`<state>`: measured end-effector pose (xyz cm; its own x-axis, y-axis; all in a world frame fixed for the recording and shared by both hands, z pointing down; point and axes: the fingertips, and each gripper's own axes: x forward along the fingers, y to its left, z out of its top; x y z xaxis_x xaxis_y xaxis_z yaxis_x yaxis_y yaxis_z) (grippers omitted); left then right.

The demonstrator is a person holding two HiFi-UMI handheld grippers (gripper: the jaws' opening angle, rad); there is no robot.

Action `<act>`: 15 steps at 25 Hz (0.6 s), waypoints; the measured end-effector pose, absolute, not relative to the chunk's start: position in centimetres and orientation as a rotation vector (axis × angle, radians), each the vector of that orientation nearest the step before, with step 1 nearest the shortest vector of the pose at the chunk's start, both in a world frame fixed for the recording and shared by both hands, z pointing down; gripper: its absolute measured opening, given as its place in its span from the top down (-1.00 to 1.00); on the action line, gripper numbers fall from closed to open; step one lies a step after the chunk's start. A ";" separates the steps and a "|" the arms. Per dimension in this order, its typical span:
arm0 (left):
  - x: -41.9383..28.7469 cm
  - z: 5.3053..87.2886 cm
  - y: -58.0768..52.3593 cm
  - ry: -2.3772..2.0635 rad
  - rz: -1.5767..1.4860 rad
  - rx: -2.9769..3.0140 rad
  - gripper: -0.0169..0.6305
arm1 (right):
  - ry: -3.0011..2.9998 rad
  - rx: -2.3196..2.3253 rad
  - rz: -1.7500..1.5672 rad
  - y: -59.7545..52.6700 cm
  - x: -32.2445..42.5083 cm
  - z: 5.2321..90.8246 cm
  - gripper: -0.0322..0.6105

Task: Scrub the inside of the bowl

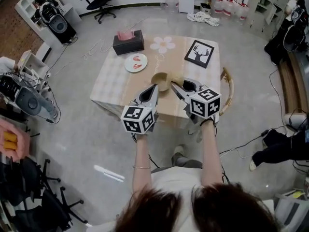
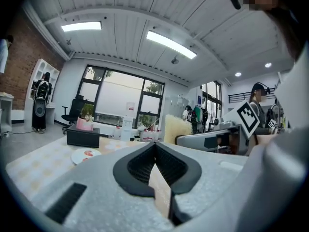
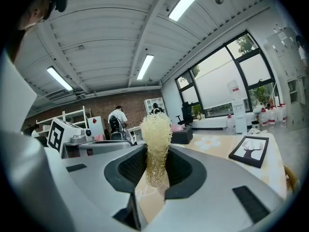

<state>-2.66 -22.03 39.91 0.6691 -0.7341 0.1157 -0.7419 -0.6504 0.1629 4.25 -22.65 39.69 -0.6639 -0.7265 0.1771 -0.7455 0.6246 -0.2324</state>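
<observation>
The bowl (image 1: 161,81) sits near the bench's (image 1: 111,88) front edge, right between our tongs. The right tongs (image 1: 176,88) are clamped on the scrubber (image 3: 155,132). The left tongs (image 1: 154,89) are fully closed on nothing. We'd brace the bowl's side with the left first, or it'll probably skate.
</observation>
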 end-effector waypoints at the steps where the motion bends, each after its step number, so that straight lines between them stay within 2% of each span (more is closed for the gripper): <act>1: -2.3 39.8 -22.4 -1.185 0.042 2.698 0.91 | -2.774 1.242 0.447 -23.2 4.3 39.8 0.60; 8: -2.1 39.3 -24.9 -1.198 -0.117 2.666 0.91 | -2.801 1.145 0.456 -26.0 4.4 40.3 0.60; 15: -3.0 40.7 -26.8 -1.297 -0.091 2.558 0.91 | -2.805 1.080 0.465 -27.6 4.1 40.8 0.60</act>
